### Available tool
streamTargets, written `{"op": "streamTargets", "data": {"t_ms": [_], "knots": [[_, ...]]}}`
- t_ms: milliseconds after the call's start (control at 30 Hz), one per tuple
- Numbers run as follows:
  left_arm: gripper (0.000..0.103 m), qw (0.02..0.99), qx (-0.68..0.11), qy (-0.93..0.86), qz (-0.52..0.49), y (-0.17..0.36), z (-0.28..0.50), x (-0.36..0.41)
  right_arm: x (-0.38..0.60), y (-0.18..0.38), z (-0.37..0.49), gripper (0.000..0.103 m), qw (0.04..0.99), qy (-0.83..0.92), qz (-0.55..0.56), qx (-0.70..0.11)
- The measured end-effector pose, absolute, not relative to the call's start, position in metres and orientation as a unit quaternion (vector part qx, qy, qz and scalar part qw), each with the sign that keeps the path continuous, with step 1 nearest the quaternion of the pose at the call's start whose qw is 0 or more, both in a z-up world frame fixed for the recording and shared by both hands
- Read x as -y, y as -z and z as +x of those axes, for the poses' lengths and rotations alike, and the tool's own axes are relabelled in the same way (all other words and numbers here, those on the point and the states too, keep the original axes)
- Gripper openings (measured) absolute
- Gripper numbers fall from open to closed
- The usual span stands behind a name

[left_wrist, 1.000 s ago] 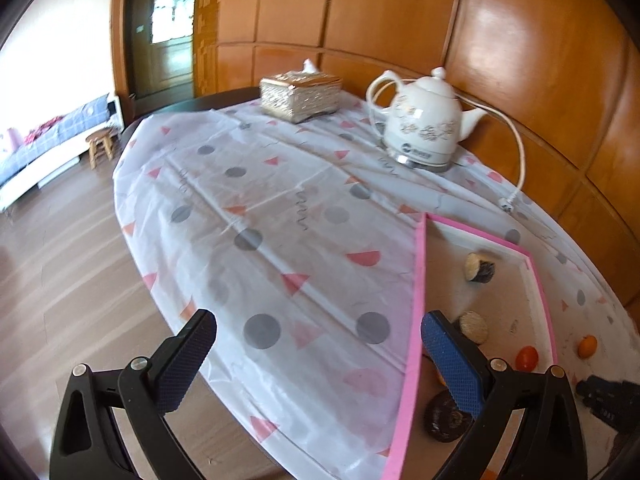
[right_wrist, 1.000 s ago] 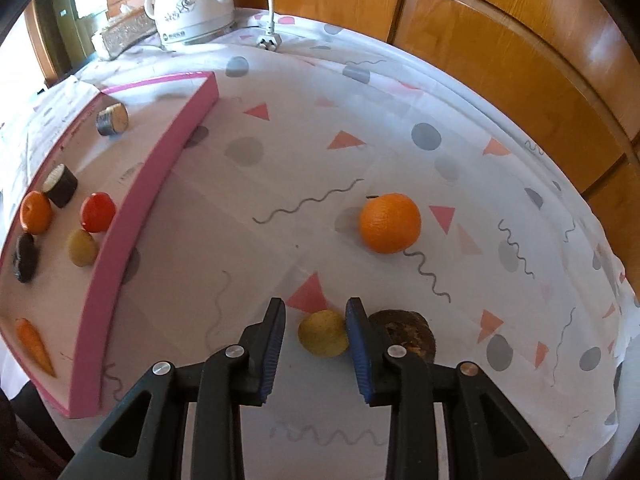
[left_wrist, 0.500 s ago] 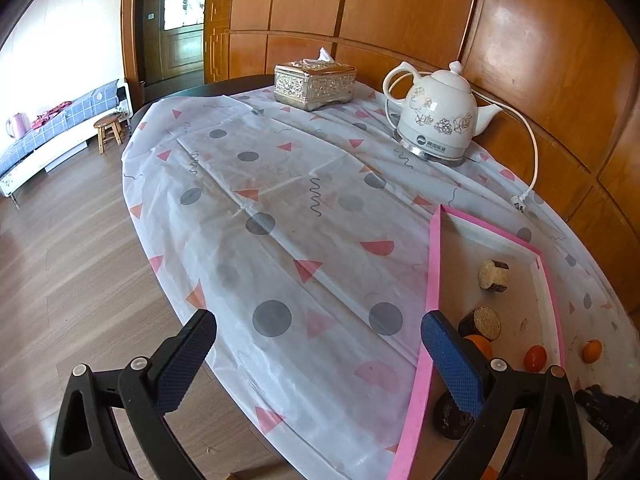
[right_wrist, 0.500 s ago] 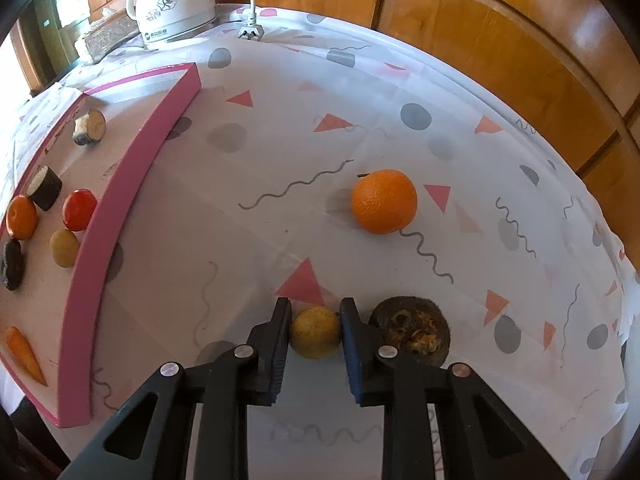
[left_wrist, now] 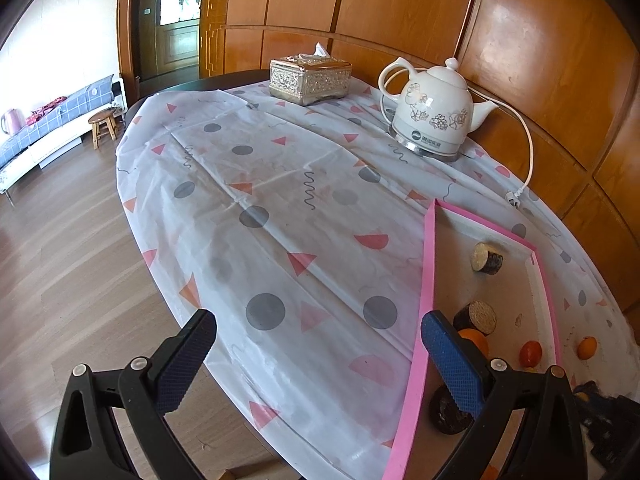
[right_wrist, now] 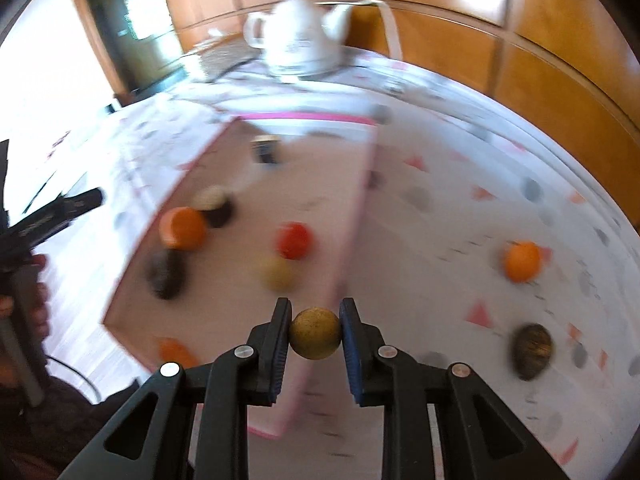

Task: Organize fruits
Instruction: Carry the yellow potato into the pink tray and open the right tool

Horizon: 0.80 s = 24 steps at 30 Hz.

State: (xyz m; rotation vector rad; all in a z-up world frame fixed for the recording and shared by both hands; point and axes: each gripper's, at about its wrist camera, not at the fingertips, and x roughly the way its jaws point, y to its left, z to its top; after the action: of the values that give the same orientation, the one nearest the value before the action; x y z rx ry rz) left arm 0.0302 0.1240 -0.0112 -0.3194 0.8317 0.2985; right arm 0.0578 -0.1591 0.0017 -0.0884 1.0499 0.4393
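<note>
In the right wrist view the right gripper [right_wrist: 315, 334] sits at bottom centre with its jaws narrow, both pads pressed on a small yellow-brown round fruit [right_wrist: 315, 333] that hangs over the near right edge of the pink-rimmed tray [right_wrist: 362, 216]. The view is blurred. The tray runs from the upper middle down to the lower left, and inside it lie a red round fruit [right_wrist: 294, 240], a yellowish round fruit [right_wrist: 276, 273] just below it, an orange fruit [right_wrist: 183, 228] to the left, a dark round piece [right_wrist: 165, 274] beneath that, a dark cylinder with a pale top [right_wrist: 214, 205] touching the orange one, another small cylinder [right_wrist: 265, 149] near the far end, and an orange shape [right_wrist: 174, 349] at the near corner, too blurred to name. On the patterned tablecloth [right_wrist: 460, 184] outside the tray, at right, rest a loose orange [right_wrist: 522, 261] and, lower, a dark brown shrivelled fruit [right_wrist: 531, 346], well apart from each other.

In the left wrist view the left gripper [left_wrist: 318, 354] stands wide at the bottom of the frame with nothing between its blue pads; its right finger overlaps the tray's left rim [left_wrist: 427, 264]. A white teapot [left_wrist: 434, 114] and a silver tissue box [left_wrist: 310, 80] stand in the upper part of the frame.
</note>
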Motion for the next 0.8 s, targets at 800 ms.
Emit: {"op": "streamTargets", "data": {"t_ms": [800], "knots": [[0.103,0.894,-0.399,-0.134,-0.152,0.008,0.027,-0.119,0.136,-0.003,0.046,0.032,0.846,-0.201,-0.030,-0.493]]}}
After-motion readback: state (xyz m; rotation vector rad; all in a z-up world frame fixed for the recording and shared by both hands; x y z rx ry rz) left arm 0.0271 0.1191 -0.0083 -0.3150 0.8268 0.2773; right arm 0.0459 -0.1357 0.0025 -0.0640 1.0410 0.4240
